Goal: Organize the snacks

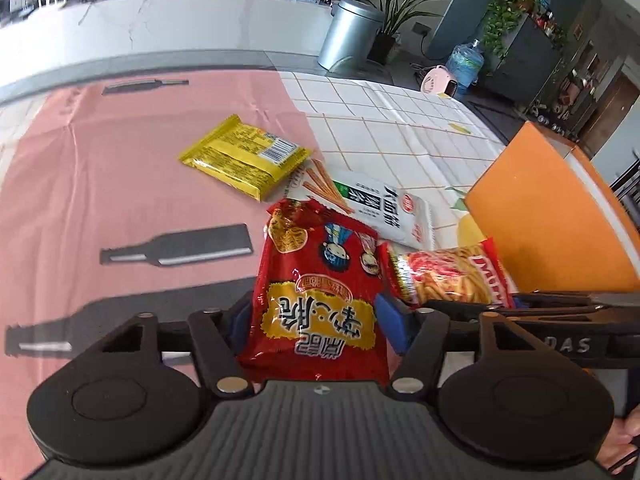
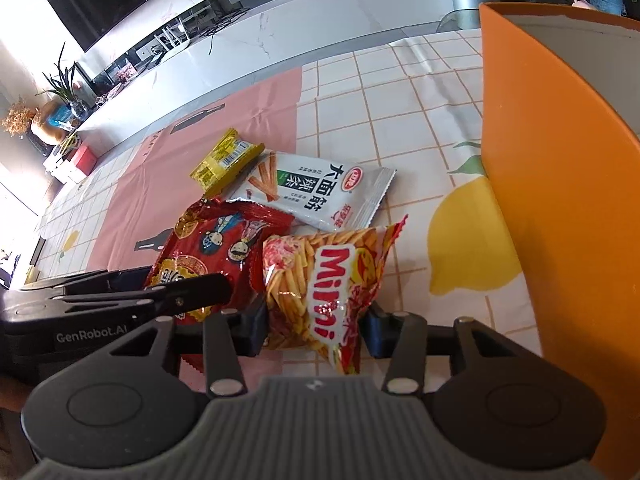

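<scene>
Snacks lay clustered on the table, four packets in all, where a pink cloth (image 1: pixel 120 168) met a checked cloth (image 1: pixel 392 128) printed with lemons.

Left gripper (image 1: pixel 316 320) had its blue pads on both sides of a red noodle packet (image 1: pixel 320 280), pressing its edges; the packet ran up between the fingers, its top end raised off the cloth. Clamped, as far as the left wrist view showed.

Right gripper (image 2: pixel 314 322) likewise clenched a Mimi packet (image 2: pixel 324 276) of thin sticks, its blue pads pinching the lower end, foil crumpled at the grip. This packet sat just right of the red one, the two touching along one edge. In the right wrist view the left gripper's black fingers crossed over the red packet's lower corner.

Beyond these, a white packet (image 2: pixel 320 192) with green label lay flat, its near corner tucked under the red packet's top. A yellow packet (image 1: pixel 244 156) lay furthest off on the pink cloth, barcode side up, touching the white one's far end.

An orange bin (image 2: pixel 560 200) stood upright at the right, close beside the Mimi packet, its pale inner wall visible at the rim. Whether it held anything could not be seen.

Part of a hand (image 1: pixel 624 440) showed at the lower right edge of the left wrist view.
</scene>
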`<state>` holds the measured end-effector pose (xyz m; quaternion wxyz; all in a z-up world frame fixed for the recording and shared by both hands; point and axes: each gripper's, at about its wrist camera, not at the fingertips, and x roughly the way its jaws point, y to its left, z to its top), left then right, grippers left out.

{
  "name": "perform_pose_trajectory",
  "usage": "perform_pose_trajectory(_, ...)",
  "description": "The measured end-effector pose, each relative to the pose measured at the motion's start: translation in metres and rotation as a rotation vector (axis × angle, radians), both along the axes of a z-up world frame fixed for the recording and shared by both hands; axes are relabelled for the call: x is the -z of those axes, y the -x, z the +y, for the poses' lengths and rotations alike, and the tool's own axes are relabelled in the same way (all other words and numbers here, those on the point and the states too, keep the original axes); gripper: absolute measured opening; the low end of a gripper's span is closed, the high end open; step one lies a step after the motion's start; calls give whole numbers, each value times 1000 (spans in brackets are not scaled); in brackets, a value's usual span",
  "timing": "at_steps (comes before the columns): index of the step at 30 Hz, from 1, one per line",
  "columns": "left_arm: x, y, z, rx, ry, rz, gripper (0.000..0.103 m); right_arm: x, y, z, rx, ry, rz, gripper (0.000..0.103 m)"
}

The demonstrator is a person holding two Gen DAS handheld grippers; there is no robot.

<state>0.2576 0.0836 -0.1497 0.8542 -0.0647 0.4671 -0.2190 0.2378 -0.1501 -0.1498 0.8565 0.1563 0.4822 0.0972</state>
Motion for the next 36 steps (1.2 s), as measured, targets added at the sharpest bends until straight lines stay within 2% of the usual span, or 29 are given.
perform_pose_trajectory(1,-1,1,2,-24,27,15,50,0,0,0,0,1,1,44)
perform_pose_trajectory(4,-7,7,7,-87,94,35,37,0,3,-1,10,3,6,44)
perform_pose_trajectory(7,-13,16,11,-121,181,49,37,0,5,-2,9,-3,15,44)
perform_pose_trajectory(9,-18,21,9,-129,205,48,37,0,9,-3,7,-9,18,44)
perform_pose_trajectory(15,-16,21,-6,-172,134,45,37,1,16,-4,-3,-15,18,44)
perform_pose_trajectory(19,-8,18,-7,-200,123,45,37,1,17,-6,-5,-25,13,44)
perform_pose_trajectory(22,5,16,-7,-235,126,73,46,1,17,-6,-14,-22,9,44)
perform_pose_trajectory(27,7,19,-14,-235,106,62,50,1,17,-4,-27,-13,2,44)
perform_pose_trajectory(30,6,21,-11,-246,116,61,44,1,18,-4,-28,-11,1,44)
perform_pose_trajectory(35,-3,29,-4,-324,131,47,36,-1,19,-2,-32,3,4,44)
perform_pose_trajectory(36,-6,30,-3,-333,149,47,30,-1,20,-1,-34,6,5,43)
